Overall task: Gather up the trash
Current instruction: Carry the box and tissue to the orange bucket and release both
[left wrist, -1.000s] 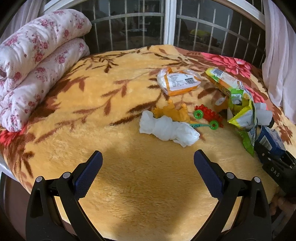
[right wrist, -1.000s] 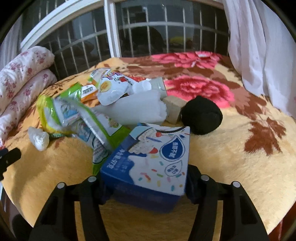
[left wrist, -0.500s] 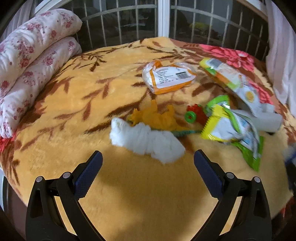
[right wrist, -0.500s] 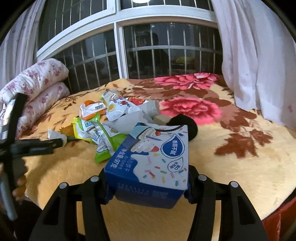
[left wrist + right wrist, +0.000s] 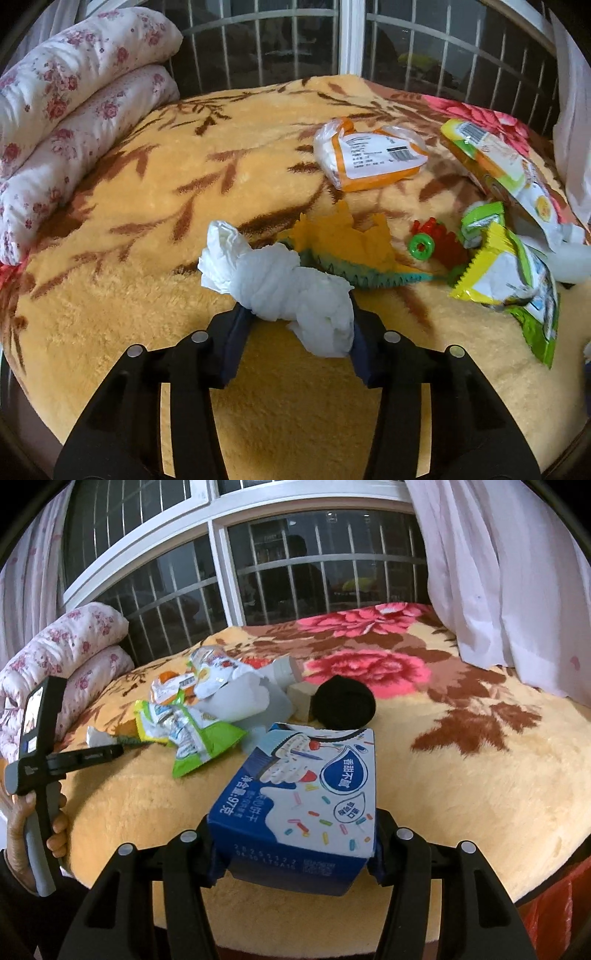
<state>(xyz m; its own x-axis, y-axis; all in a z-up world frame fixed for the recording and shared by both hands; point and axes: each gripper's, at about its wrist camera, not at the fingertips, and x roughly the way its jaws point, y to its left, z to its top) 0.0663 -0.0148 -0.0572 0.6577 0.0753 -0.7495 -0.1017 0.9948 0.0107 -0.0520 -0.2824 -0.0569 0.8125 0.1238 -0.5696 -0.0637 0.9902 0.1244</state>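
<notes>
A crumpled white tissue (image 5: 280, 280) lies on the orange plush blanket (image 5: 147, 206). It sits between the pads of my left gripper (image 5: 299, 314), whose jaws are closing and touch it on both sides. The right wrist view shows that left gripper (image 5: 110, 752) at the left, in a person's hand (image 5: 22, 812). My right gripper (image 5: 295, 849) is shut on a blue biscuit box (image 5: 314, 786), held above the bed's near edge. More trash lies behind: an orange-white wrapper (image 5: 369, 155), a yellow-green wrapper (image 5: 506, 273) and a long snack bag (image 5: 509, 173).
A toy dinosaur (image 5: 351, 251) and a red-green toy (image 5: 432, 240) lie just behind the tissue. A black round object (image 5: 343, 703) sits mid-bed. Folded floral quilts (image 5: 74, 96) fill the left. Barred windows and a curtain (image 5: 517, 572) stand behind. A red bag (image 5: 554, 904) shows below the bed edge.
My left gripper has moved forward and down onto the tissue, and its jaws have come in from wide open to the tissue's sides. The right gripper has drawn back with the box.
</notes>
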